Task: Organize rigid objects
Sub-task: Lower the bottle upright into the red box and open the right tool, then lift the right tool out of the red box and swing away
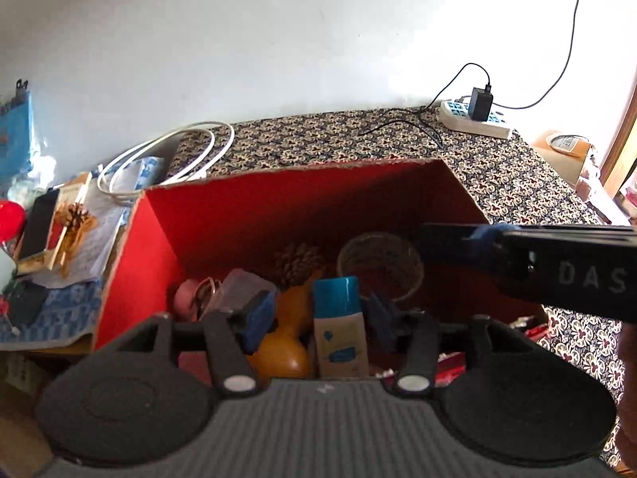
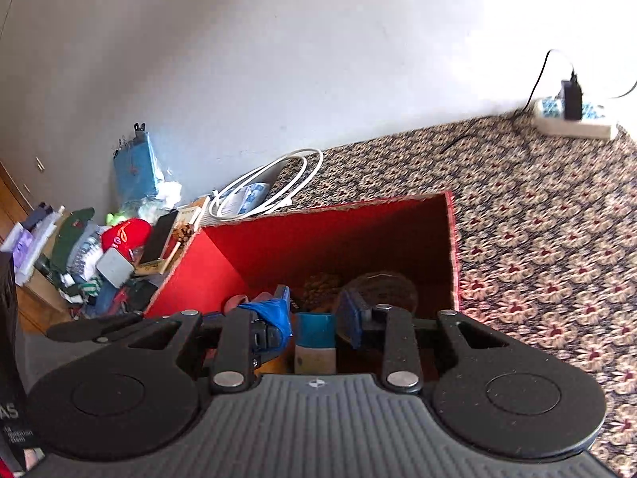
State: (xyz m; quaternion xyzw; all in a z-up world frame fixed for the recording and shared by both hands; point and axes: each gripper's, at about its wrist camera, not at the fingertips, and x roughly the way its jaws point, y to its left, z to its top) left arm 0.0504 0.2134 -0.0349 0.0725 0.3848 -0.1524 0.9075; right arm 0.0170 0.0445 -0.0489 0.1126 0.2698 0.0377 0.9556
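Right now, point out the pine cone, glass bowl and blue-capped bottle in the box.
pine cone (image 1: 296,263), left wrist view, middle of its scales
glass bowl (image 1: 380,265), left wrist view, inside of the bowl
bottle (image 1: 336,296), left wrist view, blue cap

Left wrist view: looks down and forward from close above the near edge of the red box (image 1: 247,215), toward the wall. Right wrist view: same heading, rolled sideways, close above the box (image 2: 326,235). Both share the box interior, patterned cloth (image 1: 358,139), power strip (image 2: 573,123).

Tube (image 1: 340,326) in box (image 1: 159,247), gourd (image 1: 286,338) left, bowl (image 1: 380,265) behind, on table (image 1: 517,175)
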